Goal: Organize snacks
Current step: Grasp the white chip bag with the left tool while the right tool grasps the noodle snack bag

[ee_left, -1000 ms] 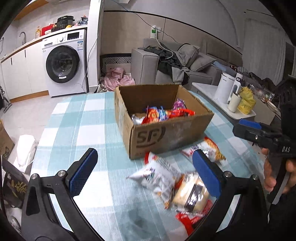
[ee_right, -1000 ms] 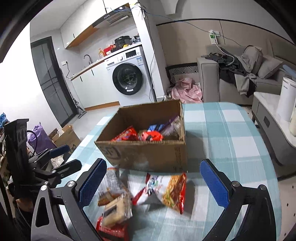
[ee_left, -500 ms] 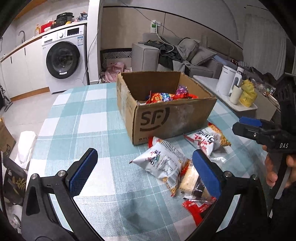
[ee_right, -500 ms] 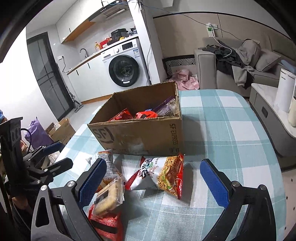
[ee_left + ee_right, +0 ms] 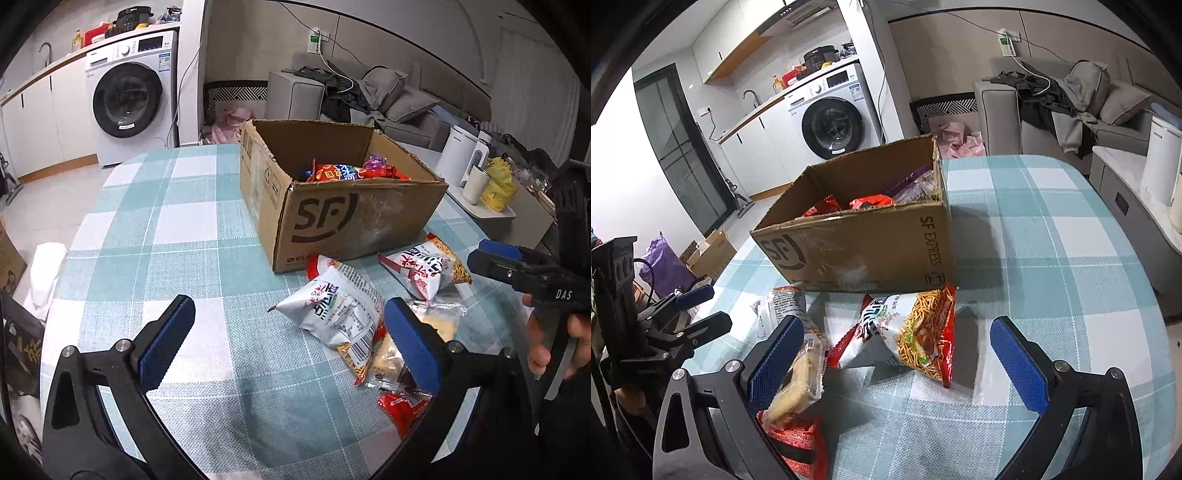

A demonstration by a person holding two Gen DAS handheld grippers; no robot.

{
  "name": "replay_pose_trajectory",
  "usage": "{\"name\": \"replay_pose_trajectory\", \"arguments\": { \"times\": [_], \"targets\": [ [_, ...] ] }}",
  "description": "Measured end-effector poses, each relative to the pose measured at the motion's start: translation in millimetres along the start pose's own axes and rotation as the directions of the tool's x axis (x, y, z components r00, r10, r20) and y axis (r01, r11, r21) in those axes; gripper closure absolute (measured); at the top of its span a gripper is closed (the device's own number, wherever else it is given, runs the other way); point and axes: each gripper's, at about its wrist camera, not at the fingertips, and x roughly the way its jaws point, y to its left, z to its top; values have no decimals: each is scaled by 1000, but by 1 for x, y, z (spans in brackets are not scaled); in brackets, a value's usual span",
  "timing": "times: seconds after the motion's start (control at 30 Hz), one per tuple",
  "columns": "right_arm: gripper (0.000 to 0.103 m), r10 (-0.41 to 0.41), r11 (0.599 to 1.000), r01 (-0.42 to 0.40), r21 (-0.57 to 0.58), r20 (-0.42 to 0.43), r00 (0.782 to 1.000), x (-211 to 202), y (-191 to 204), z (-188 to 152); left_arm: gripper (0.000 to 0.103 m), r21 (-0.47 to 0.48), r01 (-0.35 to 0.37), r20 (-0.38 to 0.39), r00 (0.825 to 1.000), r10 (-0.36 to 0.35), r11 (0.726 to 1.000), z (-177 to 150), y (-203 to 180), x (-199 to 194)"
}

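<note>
Left wrist view: left gripper (image 5: pixel 288 332) released, empty, low in frame; right gripper (image 5: pixel 905 354) likewise. Brown cardboard box (image 5: pixel 354 221) centre; white crinkly snack packets (image 5: pixel 336 310) on checked worktop (image 5: pixel 177 229) below it.

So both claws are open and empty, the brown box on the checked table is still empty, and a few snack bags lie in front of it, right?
Not quite: the cardboard box is not empty. The left wrist view shows colourful snack packets already inside it. The rest holds: the left gripper and right gripper are open and empty, and snack bags lie on the table before it.
</note>
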Motion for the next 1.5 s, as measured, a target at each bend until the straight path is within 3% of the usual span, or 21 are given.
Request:
{"name": "replay_pose_trajectory", "arguments": {
  "times": [0.5,1.13,1.5],
  "targets": [
    [0,2,1000,0,29,-65,998,24,-9,-8,1,33,33,-66,997,-31,999,-9,-4,23],
    [0,-43,998,49,49,-115,992,60,-14,-12,1,-83,66,-105,992,-74,994,-3,5,60],
    [6,-40,999,43,25,-115,993,73,-10,-9,1,-83,82,-154,984,-94,993,4,-2,96]
  ]
}}
